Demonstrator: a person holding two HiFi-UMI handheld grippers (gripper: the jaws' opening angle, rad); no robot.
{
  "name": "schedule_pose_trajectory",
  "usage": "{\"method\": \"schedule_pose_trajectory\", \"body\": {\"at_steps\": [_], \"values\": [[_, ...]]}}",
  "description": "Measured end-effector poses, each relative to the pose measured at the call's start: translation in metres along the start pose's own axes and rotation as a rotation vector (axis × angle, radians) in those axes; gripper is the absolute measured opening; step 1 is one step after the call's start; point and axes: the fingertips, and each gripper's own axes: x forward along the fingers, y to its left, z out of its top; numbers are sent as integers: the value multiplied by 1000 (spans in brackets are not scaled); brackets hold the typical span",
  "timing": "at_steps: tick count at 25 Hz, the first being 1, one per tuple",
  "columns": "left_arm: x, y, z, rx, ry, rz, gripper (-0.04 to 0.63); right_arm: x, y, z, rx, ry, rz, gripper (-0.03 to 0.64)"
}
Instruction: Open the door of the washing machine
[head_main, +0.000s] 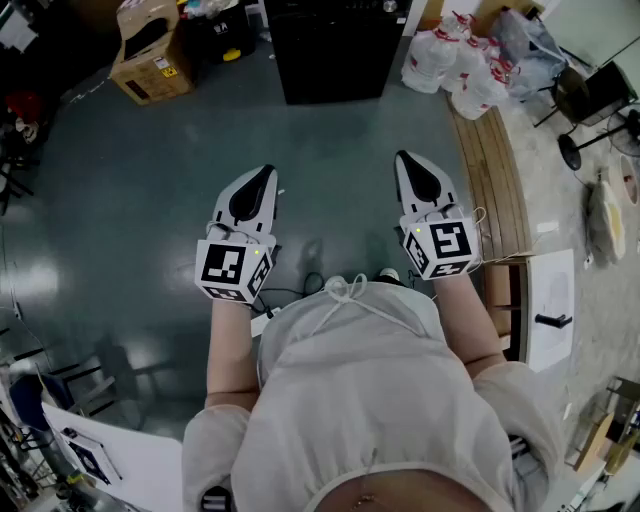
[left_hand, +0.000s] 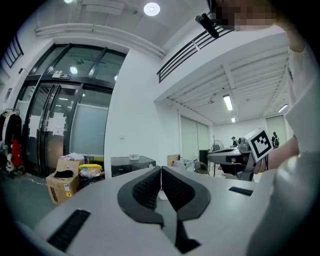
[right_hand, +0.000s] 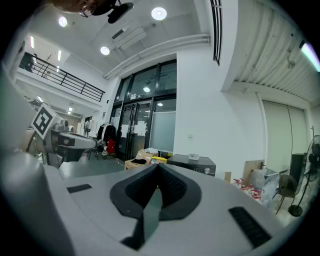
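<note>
Jaws of left claw (head_main: 266, 176) and right claw (head_main: 405, 160) meet, empty.

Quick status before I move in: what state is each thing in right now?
Left tongs: shut, empty, held level.
Right tongs: shut, empty, held level.
Washing machine: no door seen swung out; both tongs well short of it.
Cardboard box: top open.

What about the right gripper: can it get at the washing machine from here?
Probably not yet. The washing machine stands well ahead of the right gripper, across bare floor. Nothing I can see blocks the way, so stepping forward should do. Its fingers are shut.
</note>
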Motion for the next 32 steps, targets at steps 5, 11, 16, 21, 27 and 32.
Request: {"method": "schedule_pose_trajectory", "body": {"at_steps": [5,11,16,21,27,32], "values": [[3,5,-2,-4,5,-11,21,6,5,-3,6,7,0,2],[12,6,0,-13,-4,-15,21,13,1,-5,14,11,-4,2],[16,13,-3,-22,-2,-8,21,19,6,-5,42,5,32,5],[23,17,-3,-36,-1,5,21,33,-8,-2,80,-12,17,430],[39,30,-6,-28,17,28,21,64,-34,-4,101,-8,-19,468],[65,61,-15,-25,43,80,21,110,-44,-20,122,18,10,467]]}}
